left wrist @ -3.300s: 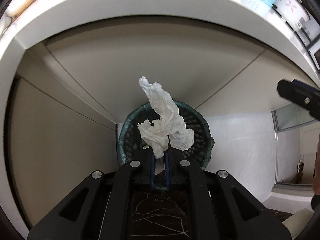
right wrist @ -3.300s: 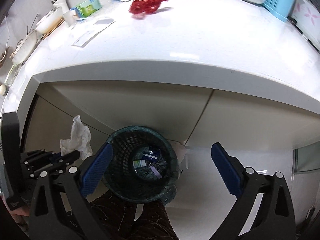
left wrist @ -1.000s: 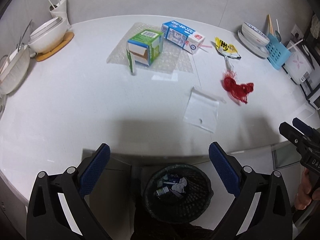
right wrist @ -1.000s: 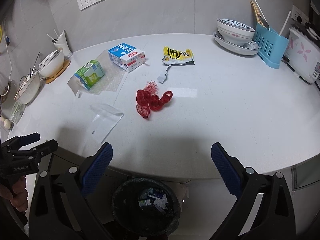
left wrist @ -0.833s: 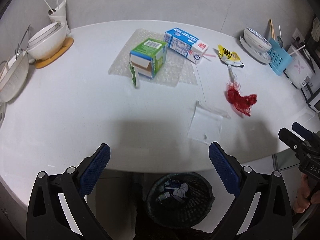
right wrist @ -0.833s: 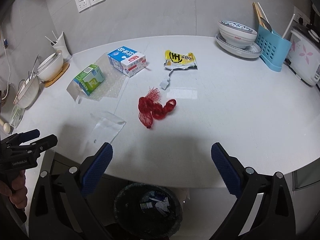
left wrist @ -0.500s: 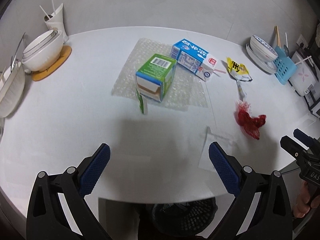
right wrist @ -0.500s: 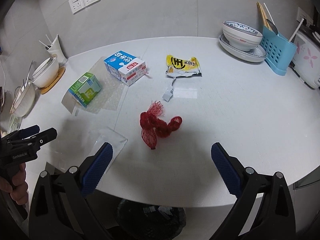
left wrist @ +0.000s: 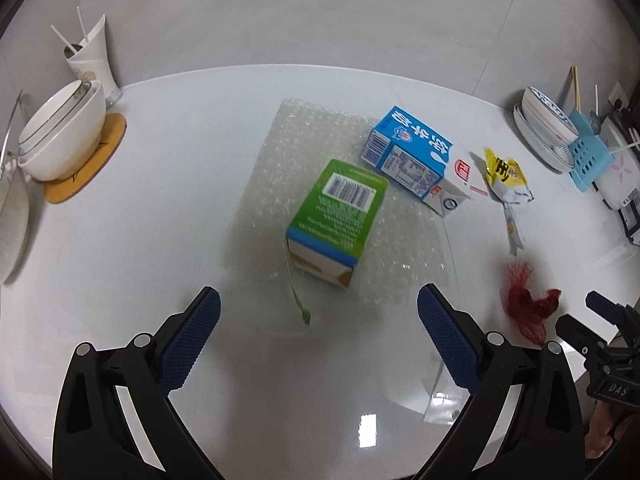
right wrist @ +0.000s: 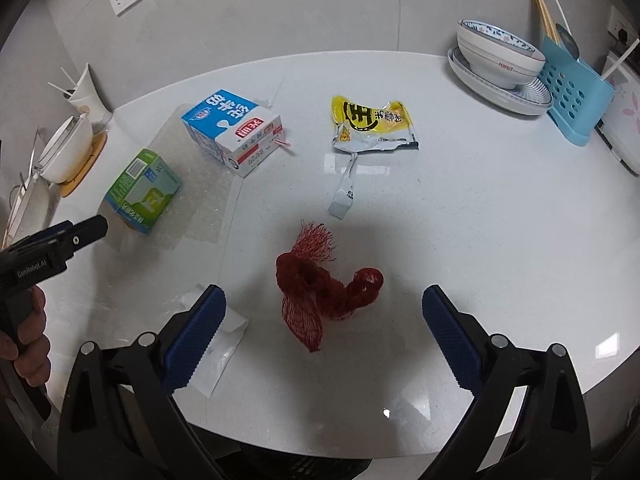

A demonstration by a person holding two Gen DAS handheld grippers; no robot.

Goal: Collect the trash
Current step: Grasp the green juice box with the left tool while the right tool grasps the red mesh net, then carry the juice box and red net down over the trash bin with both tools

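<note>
Reaching for fresh trash is judged the step in hand: both grippers are held wide open and empty above the white counter (right wrist: 500, 220). Nearest, the right gripper (right wrist: 320, 322) is lined up on the red net (right wrist: 320, 292); the left gripper (left wrist: 318, 320) faces the green carton (left wrist: 338, 216) on bubble wrap (left wrist: 288, 152). Farther lie the blue carton (left wrist: 412, 156) and yellow wrapper (right wrist: 370, 122). Next, lowering and closing is called for
</note>
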